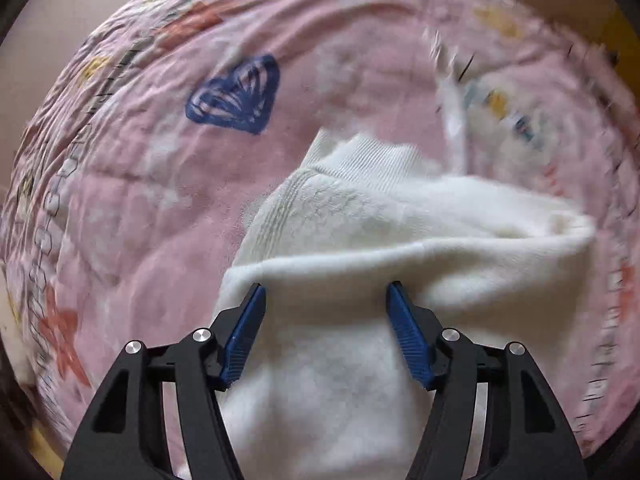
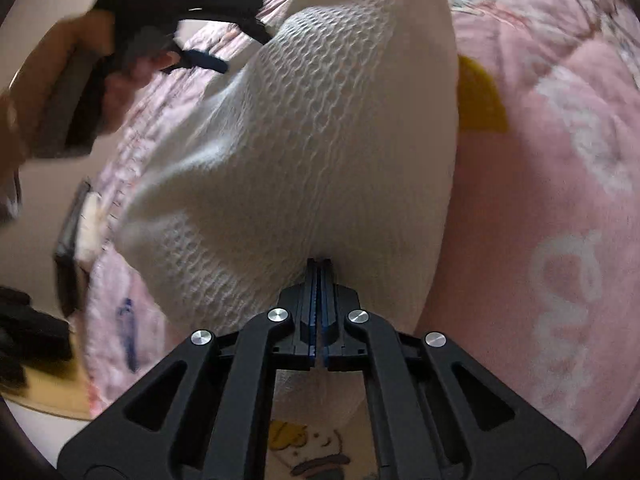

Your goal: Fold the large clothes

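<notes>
A white fleecy garment (image 1: 360,240) with a ribbed collar (image 1: 368,160) lies on a pink printed quilt (image 1: 140,200). My left gripper (image 1: 326,296) points down over it and is open. White fabric lies between its blue pads (image 1: 250,320), which do not press on it. In the right wrist view, a waffle-knit stretch of the same garment (image 2: 312,128) rises lifted and taut from my right gripper (image 2: 319,264), which is shut on its edge. A hand holding the left gripper (image 2: 200,56) shows at the upper left of that view, blurred.
The quilt (image 2: 560,200) covers most of both views and carries a blue butterfly print (image 1: 236,96). A yellow patch (image 2: 480,100) peeks out behind the lifted garment. A dark flat object (image 2: 68,256) sits at the bed's left edge, with beige floor (image 1: 60,12) beyond.
</notes>
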Available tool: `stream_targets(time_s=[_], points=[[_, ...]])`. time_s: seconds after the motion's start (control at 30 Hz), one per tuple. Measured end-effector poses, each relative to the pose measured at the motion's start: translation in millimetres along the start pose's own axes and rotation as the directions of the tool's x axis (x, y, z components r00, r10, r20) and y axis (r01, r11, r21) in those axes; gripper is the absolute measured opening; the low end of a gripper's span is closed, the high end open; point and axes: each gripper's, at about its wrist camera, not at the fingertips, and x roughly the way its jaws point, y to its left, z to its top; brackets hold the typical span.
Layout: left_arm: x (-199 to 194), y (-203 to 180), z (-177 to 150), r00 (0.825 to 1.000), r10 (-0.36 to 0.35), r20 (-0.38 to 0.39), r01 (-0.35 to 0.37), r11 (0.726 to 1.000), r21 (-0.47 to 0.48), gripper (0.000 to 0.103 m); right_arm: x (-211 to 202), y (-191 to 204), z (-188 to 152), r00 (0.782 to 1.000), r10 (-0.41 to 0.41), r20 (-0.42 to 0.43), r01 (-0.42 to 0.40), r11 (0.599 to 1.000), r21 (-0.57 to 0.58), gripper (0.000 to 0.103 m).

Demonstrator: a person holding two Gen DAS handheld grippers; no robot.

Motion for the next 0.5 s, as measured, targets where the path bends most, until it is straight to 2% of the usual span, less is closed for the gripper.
stream_targets(time_s=[0.07, 0.13, 0.2, 0.27, 0.3, 0.33, 0.4, 0.47, 0.5], points=[[18.9, -8.5, -0.9, 0.997, 0.078, -0.018, -0.075, 0.992, 0.103, 0.064, 10.1, 3.4, 0.5, 1.0, -0.017, -0.01, 0.017, 1.0, -0.002, 0.0], [29.4, -11.3, -2.2, 0.988, 0.155, 0.016, -0.156, 0.972, 0.176, 0.076, 11.6, 5.2, 1.8, 1.0, -0.016, -0.003, 0.016, 1.0, 0.001, 0.0], [34.8, -4.9, 1.3, 0.985, 0.174, 0.017, -0.174, 0.971, 0.165, 0.086, 1.7, -0.6, 6.9, 0.999, 0.037, -0.01, -0.037, 0.997, 0.062, 0.0], [29.1, 0.9, 3.4, 0.989, 0.149, 0.02, -0.15, 0.98, 0.133, 0.085, -21.2, -16.2, 21.1, 0.991, 0.136, 0.005, -0.135, 0.976, 0.171, 0.0], [21.7, 1.9, 0.9, 0.99, 0.14, 0.034, -0.143, 0.98, 0.136, 0.079, -35.1, -19.5, 28.5, 0.989, 0.143, 0.042, -0.149, 0.973, 0.178, 0.0], [11.9, 1.7, -3.0, 0.991, 0.124, 0.052, -0.13, 0.982, 0.139, 0.069, -55.6, -21.0, 41.7, 0.983, 0.147, 0.107, -0.162, 0.975, 0.152, 0.0], [-10.4, 2.3, -13.3, 0.992, 0.091, 0.085, -0.101, 0.987, 0.123, 0.065, -75.4, -23.3, 67.8, 0.962, 0.212, 0.171, -0.231, 0.968, 0.101, 0.0], [-44.2, 5.9, -38.1, 0.989, 0.045, 0.142, -0.055, 0.996, 0.064, 0.065, -68.5, -28.7, 92.4, 0.945, 0.287, 0.158, -0.303, 0.949, 0.088, 0.0], [-55.5, 6.4, -50.8, 0.986, 0.038, 0.161, -0.044, 0.998, 0.037, 0.068, -53.8, -30.2, 104.5, 0.944, 0.307, 0.118, -0.317, 0.945, 0.079, 0.001]])
